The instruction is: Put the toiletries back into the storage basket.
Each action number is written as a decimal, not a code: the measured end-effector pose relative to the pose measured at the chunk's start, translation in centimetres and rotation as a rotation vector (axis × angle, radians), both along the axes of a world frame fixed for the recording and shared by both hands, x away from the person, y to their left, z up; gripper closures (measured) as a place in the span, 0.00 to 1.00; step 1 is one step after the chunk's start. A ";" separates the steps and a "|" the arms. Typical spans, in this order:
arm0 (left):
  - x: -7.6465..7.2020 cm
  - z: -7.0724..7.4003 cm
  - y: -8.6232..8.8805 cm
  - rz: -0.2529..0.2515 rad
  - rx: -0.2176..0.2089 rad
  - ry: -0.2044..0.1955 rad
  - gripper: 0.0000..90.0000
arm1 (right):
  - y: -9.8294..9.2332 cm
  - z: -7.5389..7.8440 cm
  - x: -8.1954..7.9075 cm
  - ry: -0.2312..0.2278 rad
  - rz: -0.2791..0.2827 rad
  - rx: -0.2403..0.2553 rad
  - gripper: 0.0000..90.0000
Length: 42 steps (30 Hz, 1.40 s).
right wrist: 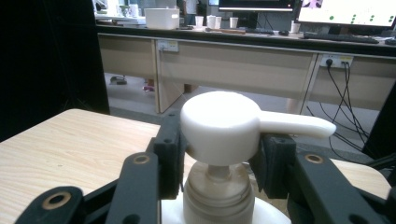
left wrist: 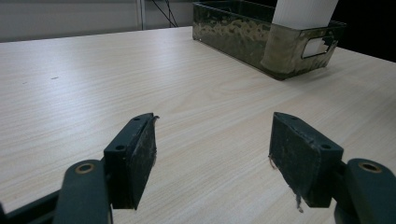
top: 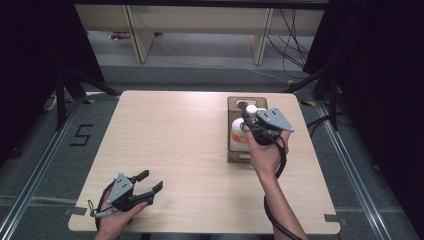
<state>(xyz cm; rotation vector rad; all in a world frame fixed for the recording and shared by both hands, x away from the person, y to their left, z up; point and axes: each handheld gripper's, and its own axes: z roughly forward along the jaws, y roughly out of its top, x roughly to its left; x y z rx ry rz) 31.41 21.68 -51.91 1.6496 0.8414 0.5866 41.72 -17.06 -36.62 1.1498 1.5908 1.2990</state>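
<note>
A white pump bottle (top: 239,134) with an orange label stands in a dark metal tray (top: 239,158) at the table's right. My right gripper (top: 252,119) is shut on its white pump head (right wrist: 219,126), one black pad pressed against each side, with the spout pointing right in the right gripper view. The bottle's collar (right wrist: 217,191) shows just below the head. My left gripper (top: 151,180) rests near the table's front left corner, far from the tray. Its jaws (left wrist: 212,149) stand wide open with only bare wood between them. The tray (left wrist: 233,35) and bottle (left wrist: 303,11) lie beyond it.
The light wooden table (top: 175,140) is bare across its middle and left. Dark curtains flank both sides. Beyond the far edge are desk legs (top: 137,40) and trailing cables (top: 292,45) on the floor.
</note>
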 end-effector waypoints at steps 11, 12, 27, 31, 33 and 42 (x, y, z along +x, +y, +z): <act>0.0 0.0 -0.1 0.000 -0.003 0.000 0.35 | 0.0 0.0 -0.3 0.009 0.011 -0.001 0.53; 0.0 0.0 -0.1 0.000 -0.002 0.001 0.35 | 0.1 -0.1 -0.3 0.020 0.009 0.003 0.51; 0.1 -0.1 -0.1 0.000 -0.003 0.004 0.35 | -1.0 -0.2 -2.0 0.035 0.021 -0.003 0.44; 0.1 -0.1 -0.1 0.002 -0.002 0.007 0.35 | -2.0 -0.7 -2.9 0.049 0.030 -0.021 0.44; 0.0 -0.2 -0.3 0.006 -0.028 0.017 0.35 | -2.1 -0.8 -3.0 0.056 0.033 -0.018 0.44; 0.2 -0.1 -0.2 0.001 -0.004 0.006 0.35 | -4.2 -2.2 -4.4 0.070 0.017 -0.021 0.45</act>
